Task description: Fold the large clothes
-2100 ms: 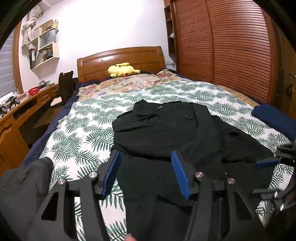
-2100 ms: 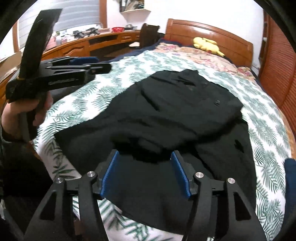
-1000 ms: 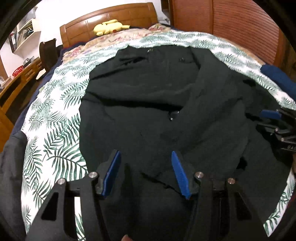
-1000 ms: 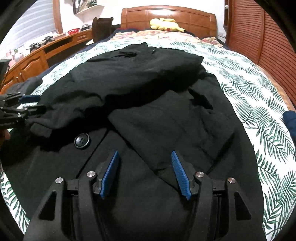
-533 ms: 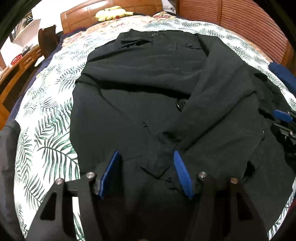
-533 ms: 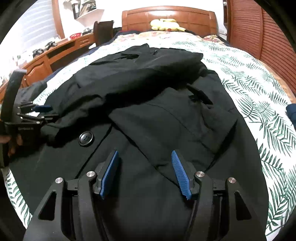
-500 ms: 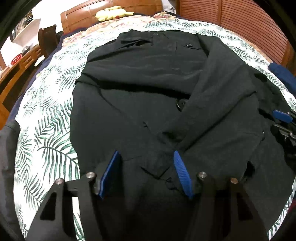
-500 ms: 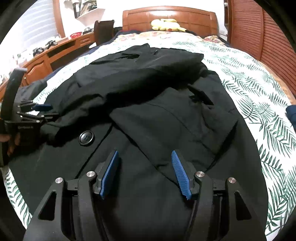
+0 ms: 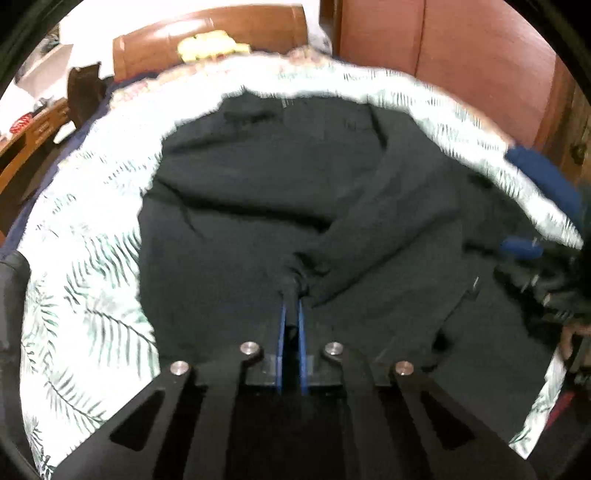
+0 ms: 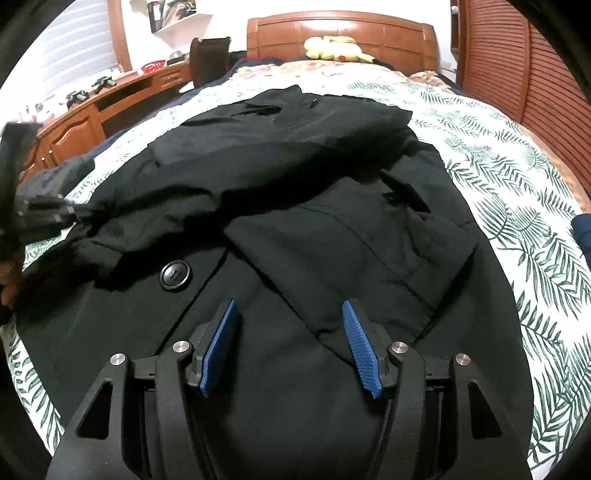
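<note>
Coat: the black coat (image 10: 295, 229) lies spread across the leaf-print bedspread (image 10: 524, 206), collar toward the headboard (image 10: 343, 31).
Left tongs: my left gripper (image 9: 291, 306) is clenched on a bunched sleeve end near the coat's middle, I judge so I can draw the sleeve across.
Right tongs: my right gripper (image 10: 290, 343) hovers released over the coat's lower front, just beside its big button (image 10: 175, 275), ready to pin or pinch the next edge.

Left gripper (image 9: 291, 314) pads pinched together on fold of black coat (image 9: 258, 192). Right gripper (image 10: 290, 341) low over coat, pads spread wide.
</note>
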